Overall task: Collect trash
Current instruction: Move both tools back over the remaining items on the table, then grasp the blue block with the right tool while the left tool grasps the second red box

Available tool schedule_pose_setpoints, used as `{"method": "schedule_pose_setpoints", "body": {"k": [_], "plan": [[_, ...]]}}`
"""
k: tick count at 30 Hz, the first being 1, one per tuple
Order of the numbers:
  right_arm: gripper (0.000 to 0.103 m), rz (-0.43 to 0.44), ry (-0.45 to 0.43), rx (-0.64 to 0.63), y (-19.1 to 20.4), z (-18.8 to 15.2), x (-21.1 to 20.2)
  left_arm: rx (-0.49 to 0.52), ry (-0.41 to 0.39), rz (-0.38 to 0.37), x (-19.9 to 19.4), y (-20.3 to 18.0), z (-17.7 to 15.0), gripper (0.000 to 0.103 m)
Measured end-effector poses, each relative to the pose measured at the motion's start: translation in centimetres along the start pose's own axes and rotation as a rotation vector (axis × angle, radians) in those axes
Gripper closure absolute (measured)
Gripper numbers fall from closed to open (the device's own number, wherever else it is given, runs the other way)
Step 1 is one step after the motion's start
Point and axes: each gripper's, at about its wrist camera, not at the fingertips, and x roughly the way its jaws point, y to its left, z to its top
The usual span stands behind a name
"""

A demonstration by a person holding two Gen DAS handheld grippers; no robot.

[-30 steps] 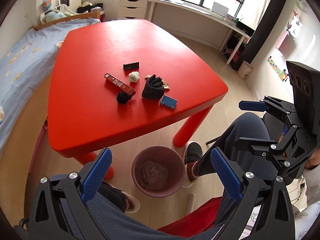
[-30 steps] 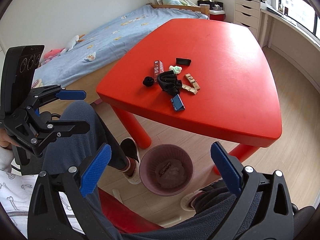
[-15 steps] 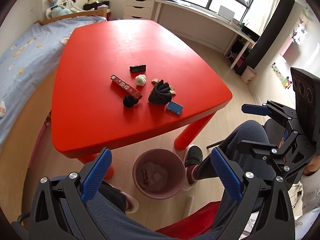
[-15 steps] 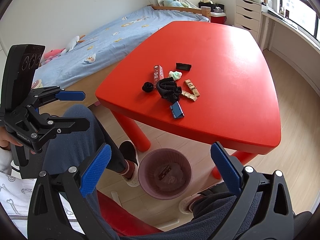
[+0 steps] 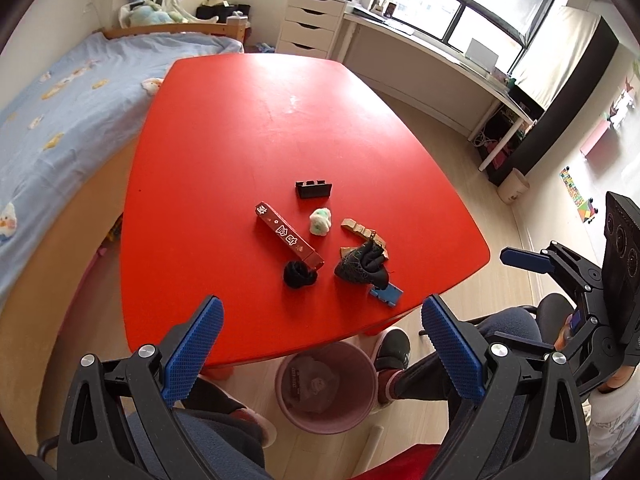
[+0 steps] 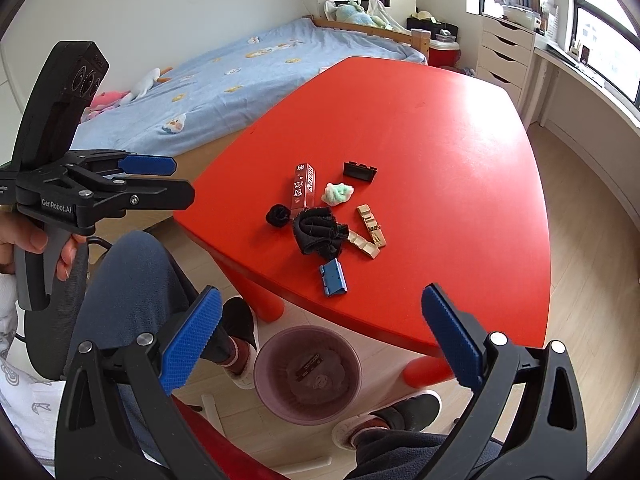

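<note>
We are holding both the left gripper (image 5: 320, 344) and right gripper (image 6: 320, 340) spread wide, empty. Trash is lying clustered on the red table (image 5: 248, 128); the table edge is partly hiding the pink bin (image 5: 326, 386), its contents indistinct.

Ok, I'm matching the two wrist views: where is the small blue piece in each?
Left wrist: blue piece at the table's near right edge, beside the black cloth.
Right wrist: blue piece lower centre, just below that cloth.
Shared landmark: pink bin on the floor beneath it.
</note>
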Motion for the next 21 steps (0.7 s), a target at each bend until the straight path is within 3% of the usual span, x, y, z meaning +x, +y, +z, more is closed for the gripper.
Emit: {"method": "schedule_pose_setpoints", "body": {"k": [5,12,21], "plan": [[0.005,0.004,0.017,-0.021,-0.6,1.6,1.4,-0.039,0.032,0.007,1.9,1.0,2.4,0.008],[0.005,0.017,0.081,-0.032,-1.4,2.4,4.6,-0.140,0.141,0.050,6.4,2.9,4.7,0.008],[0.005,0.036,0.151,-0.023,-2.1,2.1,7.8,-0.238,0.288,0.098,12.0,4.5,4.7,0.008]]}}
